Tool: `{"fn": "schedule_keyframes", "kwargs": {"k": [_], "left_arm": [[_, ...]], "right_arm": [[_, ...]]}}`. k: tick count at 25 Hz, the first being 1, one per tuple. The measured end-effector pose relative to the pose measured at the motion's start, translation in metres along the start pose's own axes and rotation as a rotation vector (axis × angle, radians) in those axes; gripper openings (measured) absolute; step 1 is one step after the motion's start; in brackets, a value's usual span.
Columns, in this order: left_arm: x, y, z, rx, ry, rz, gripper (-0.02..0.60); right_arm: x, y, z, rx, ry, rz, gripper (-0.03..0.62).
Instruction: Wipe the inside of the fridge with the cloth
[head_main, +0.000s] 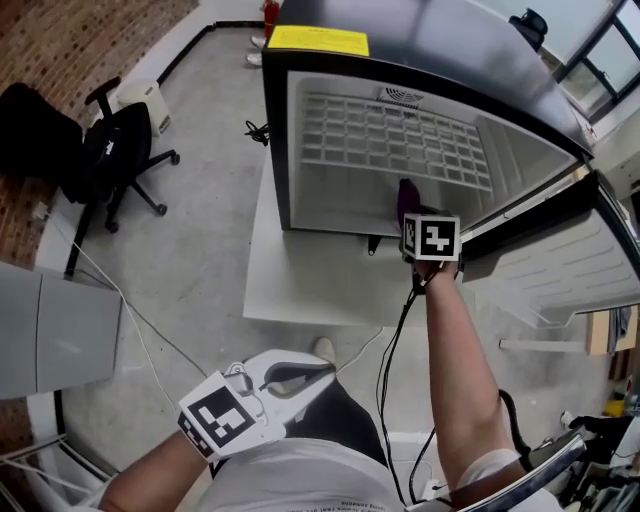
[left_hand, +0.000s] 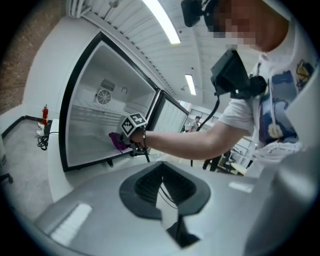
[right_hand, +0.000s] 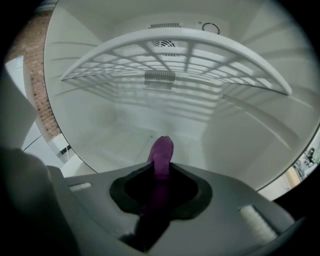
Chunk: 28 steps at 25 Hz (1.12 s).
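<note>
Right gripper (head_main: 408, 215) is clamped on the purple cloth (head_main: 407, 198), jaws pinched narrow around its folded end, at the lower front of the open fridge (head_main: 275, 120). In the right gripper view the cloth (right_hand: 162, 150) stands up out of the right gripper (right_hand: 161, 172) over the white fridge floor; whether its tip touches that floor cannot be told. The left gripper (head_main: 318, 374) hangs low by the person's waist, well apart from the fridge, and the left gripper view shows its jaws (left_hand: 165, 200) together with nothing between them.

A white wire shelf (head_main: 400, 140) spans the fridge above the cloth, and the door (head_main: 560, 260) stands swung open on the right. The fridge sits on a white platform (head_main: 300, 290). A black cable (head_main: 395, 350) runs from the right gripper down along the forearm. Off to the left are a black office chair (head_main: 120, 150), a brick wall (head_main: 60, 40) and a grey cabinet (head_main: 50, 330).

A yellow label (head_main: 318, 40) lies on top of the fridge; its print is too small to read.

Only the right gripper view shows the underside of the shelf (right_hand: 175, 55) and the round fan vent (right_hand: 162, 43) on the back wall. Only the left gripper view shows the ceiling strip lights (left_hand: 162, 22) and the fridge from the side, with the cloth (left_hand: 118, 141) just inside its opening.
</note>
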<state>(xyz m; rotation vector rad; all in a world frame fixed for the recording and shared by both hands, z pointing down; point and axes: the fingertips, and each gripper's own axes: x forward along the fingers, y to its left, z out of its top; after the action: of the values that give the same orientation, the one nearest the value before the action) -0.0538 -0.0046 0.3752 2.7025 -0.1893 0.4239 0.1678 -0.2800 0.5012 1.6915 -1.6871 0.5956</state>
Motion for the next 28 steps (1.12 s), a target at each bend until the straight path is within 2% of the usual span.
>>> {"fn": "schedule_keyframes", "kwargs": {"k": [4,8,11,15,19,22,28], "left_arm": [[0.012,-0.002,0.002,0.004,0.013,-0.023,0.005],[0.017,-0.005,0.002,0.025,0.015,-0.043,0.003],[0.018,-0.003,0.004,0.017,0.016,-0.034,0.004],[0.020,-0.003,0.011,-0.035,0.017,0.002,0.005],[0.014,-0.002,0.003,-0.018,0.007,0.005,0.005],[0.007,0.001,0.009,-0.048,-0.006,0.040,0.005],[-0.012,0.003,-0.001,-0.028,-0.027,0.076,0.005]], "right_arm": [[0.004,-0.039,-0.026,0.041,0.052,-0.053,0.074],[0.013,-0.036,-0.042,0.073,0.082,-0.045,0.074],[0.017,-0.020,-0.042,0.072,0.078,-0.018,0.074],[0.022,0.002,-0.042,0.080,0.081,0.030,0.074],[0.026,0.033,-0.039,0.065,0.080,0.072,0.074],[0.029,0.059,-0.031,0.051,0.074,0.111,0.074],[0.033,0.110,-0.018,0.024,0.060,0.173,0.074]]}}
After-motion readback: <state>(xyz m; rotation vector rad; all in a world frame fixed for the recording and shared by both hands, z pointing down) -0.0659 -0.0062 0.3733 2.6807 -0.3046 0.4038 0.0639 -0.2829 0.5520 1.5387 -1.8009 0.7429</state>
